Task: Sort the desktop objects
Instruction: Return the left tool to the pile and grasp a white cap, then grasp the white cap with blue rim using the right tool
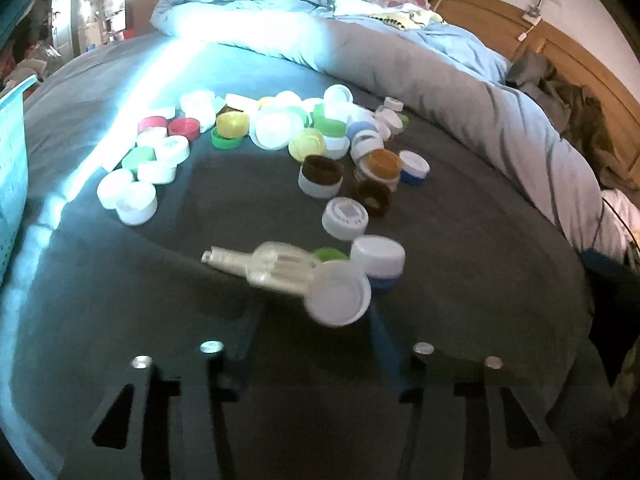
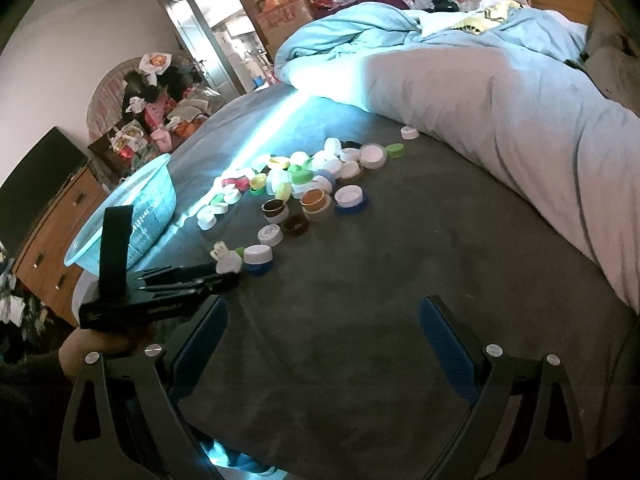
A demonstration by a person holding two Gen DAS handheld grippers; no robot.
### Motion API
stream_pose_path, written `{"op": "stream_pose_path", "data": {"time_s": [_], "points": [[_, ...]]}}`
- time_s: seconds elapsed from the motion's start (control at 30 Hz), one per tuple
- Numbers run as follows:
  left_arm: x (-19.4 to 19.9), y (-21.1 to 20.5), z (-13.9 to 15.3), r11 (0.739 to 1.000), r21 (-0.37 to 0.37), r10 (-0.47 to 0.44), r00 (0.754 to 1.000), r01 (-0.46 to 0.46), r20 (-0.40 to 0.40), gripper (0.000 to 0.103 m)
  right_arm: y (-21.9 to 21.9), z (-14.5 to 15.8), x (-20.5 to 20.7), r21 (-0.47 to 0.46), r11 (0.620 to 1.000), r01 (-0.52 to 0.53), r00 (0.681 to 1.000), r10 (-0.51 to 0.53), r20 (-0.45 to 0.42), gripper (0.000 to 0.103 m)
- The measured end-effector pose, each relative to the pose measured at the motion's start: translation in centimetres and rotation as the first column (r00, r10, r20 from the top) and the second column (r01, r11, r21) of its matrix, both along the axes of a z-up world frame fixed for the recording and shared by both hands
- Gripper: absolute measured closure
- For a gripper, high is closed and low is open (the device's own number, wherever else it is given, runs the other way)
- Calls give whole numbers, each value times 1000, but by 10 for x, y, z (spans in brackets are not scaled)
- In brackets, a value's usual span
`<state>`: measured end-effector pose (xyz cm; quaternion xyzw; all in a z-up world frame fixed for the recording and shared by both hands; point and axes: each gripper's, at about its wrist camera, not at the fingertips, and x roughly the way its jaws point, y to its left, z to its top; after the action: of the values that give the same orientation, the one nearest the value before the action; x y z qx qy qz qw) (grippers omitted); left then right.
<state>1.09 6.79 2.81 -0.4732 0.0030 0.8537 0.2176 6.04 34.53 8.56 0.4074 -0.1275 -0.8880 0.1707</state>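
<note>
Many plastic caps and small jars lie scattered on a dark grey bedsheet; the pile also shows in the right wrist view. My left gripper is blurred and close around a white round lid; its fingers look closed on the lid, seen from the side in the right wrist view. A clear plastic piece lies just beyond the lid. A white-and-blue jar sits beside it. My right gripper is open and empty above bare sheet.
A light blue plastic basket stands at the left of the bed, at the frame edge in the left wrist view. A rolled blue-grey duvet lines the far and right side. A wooden dresser stands left of the bed.
</note>
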Motion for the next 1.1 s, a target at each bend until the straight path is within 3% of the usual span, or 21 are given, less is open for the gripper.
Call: {"op": "stream_pose_path", "data": {"time_s": [0.13,0.27,0.43,0.7,0.83,0.97,1.03,1.1], "points": [[0,-1,6,1000,15,-13,1000,13,-6,70,1,-2,-4,-10,1000,-10,1000,10,8,33],[17,-18,27,999,38,15,999,-13,-49,70,-18,0,-17,-42,995,-94,996,94,-5,36],[27,-46,40,996,28,88,994,-86,-64,70,-73,-14,-53,-78,968,-237,971,240,24,36],[30,-60,48,994,46,97,994,-95,-53,70,-112,-42,-94,-76,966,-246,963,253,89,37],[27,-63,45,993,64,103,994,-101,-36,70,-115,-51,-100,-48,969,-244,961,248,124,64],[23,-63,41,992,75,106,994,-104,-17,70,-113,-62,-105,-29,972,-234,959,236,156,65],[22,-62,40,992,74,103,995,-101,-15,70,-110,-66,-104,-18,972,-232,959,232,160,74],[23,-63,42,992,76,106,994,-105,-16,70,-107,-63,-103,-16,975,-223,964,223,146,75]]}}
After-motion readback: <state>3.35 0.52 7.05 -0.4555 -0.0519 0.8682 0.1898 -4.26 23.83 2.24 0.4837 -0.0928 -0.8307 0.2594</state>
